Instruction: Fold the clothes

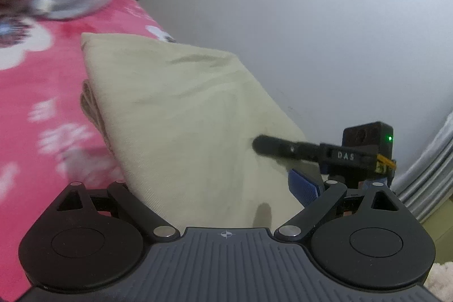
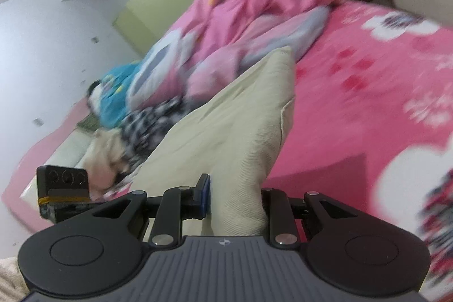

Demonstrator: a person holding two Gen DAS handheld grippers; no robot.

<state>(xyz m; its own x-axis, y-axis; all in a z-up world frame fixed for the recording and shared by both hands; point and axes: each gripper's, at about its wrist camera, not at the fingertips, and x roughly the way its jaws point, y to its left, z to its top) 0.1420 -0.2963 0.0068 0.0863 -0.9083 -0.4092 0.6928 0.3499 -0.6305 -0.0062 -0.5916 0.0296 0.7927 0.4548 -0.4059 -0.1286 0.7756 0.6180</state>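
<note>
Two hand-held grippers grip one cream cloth [image 1: 181, 115] over the pink bed [image 1: 42, 92]: left hand-held gripper [image 1: 215, 197] & right hand-held gripper [image 2: 235, 203] both clamped on its edge. Right unit reads "DAS" [image 1: 346, 155].

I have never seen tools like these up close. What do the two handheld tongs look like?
Both look alike: a ribbed dark grey body with a small crosshair mark, two round black discs and black link bars with silver pins. The left tongs view shows the right tongs carrying a black camera box with a green light, lettering "DAS", and blue pads.
</note>
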